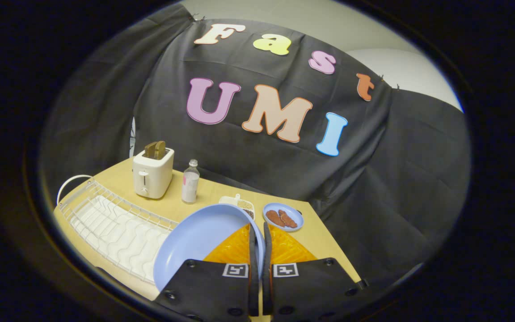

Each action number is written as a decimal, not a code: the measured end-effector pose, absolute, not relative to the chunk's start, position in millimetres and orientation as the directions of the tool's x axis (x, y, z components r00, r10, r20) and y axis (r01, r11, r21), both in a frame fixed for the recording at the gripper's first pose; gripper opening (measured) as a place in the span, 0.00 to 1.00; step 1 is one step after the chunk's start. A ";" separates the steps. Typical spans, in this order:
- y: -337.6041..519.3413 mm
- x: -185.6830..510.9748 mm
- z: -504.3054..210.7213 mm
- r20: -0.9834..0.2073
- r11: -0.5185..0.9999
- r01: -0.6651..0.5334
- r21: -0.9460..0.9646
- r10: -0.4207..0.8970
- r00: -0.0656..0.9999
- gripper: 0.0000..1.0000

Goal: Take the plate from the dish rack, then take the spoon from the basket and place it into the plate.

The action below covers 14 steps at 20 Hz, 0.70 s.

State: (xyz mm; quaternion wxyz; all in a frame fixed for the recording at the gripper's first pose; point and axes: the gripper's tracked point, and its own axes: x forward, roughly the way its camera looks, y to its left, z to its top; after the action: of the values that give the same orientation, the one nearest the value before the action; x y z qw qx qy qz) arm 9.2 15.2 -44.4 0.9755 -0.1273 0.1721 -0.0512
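Note:
A light blue plate (197, 239) stands tilted on its edge above the table, its rim caught between my two fingers. My gripper (259, 235) is shut on that rim, with the plate spreading out to the left of the fingers. The white wire dish rack (114, 223) lies to the left, just beside and below the plate, with no dishes in its slots. An orange basket (284, 250) sits under and just ahead of the fingers, partly hidden by the plate and the fingers. I cannot make out a spoon in it.
A white toaster (152, 173) with bread in it and a small bottle (190, 182) stand at the back of the wooden table (324, 243). A small blue dish (283, 216) with brown pieces and a white container (239, 203) lie beyond the fingers.

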 end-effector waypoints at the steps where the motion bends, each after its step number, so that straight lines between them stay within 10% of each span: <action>1: 9.2 6.2 -47.6 -0.329 0.964 0.056 -0.260 -0.142 0.934 0.06; 14: -34.0 -28.3 -122.5 -0.464 0.986 0.004 -0.169 -0.083 0.882 0.06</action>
State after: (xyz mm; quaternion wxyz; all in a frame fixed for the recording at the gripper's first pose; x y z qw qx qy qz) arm -28.3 -34.0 -122.5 0.9665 -0.0820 0.2421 -0.0224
